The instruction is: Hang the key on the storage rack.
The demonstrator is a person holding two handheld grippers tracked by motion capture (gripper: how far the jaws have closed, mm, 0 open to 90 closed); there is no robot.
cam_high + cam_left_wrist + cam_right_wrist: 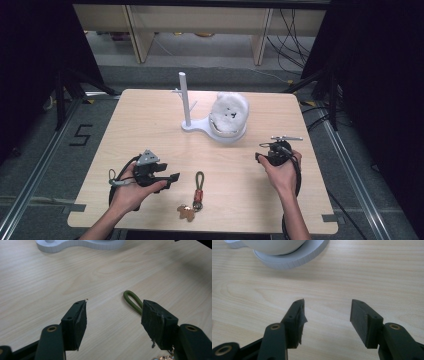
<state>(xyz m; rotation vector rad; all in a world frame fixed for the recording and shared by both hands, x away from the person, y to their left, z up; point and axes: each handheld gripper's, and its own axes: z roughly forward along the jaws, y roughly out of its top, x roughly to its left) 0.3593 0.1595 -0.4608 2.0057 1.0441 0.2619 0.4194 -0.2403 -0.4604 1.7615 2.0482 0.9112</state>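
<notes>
— Keychain [196,195] first: it lies on the table [150,120] near the front edge, just right of the left gripper [172,178], green cord loop pointing away from the person and a small brown charm at the near end.

— And the tongs themselves?

— The left gripper's jaws stand wide apart with nothing between them. In the left gripper view the green loop [132,301] runs just beside the inner face of the right-hand jaw, not yet between the two. The right gripper [265,156] is also spread wide and empty, hovering over bare wood near the white stand.

— So how should the pick go?

— I'd shift the left gripper sideways until the loop sits centred in the gap, lower the tips almost to the wood, then close on the cord itself (the charm end looks more likely to slip). Keep the loop free above the grip if it is meant for a peg.

— Any containers?

— The white stand [212,129] has an upright post [184,97] with small pegs, all bare, and a dish part with a white rounded thing [229,114] resting in it. I can't tell what that is.
</notes>
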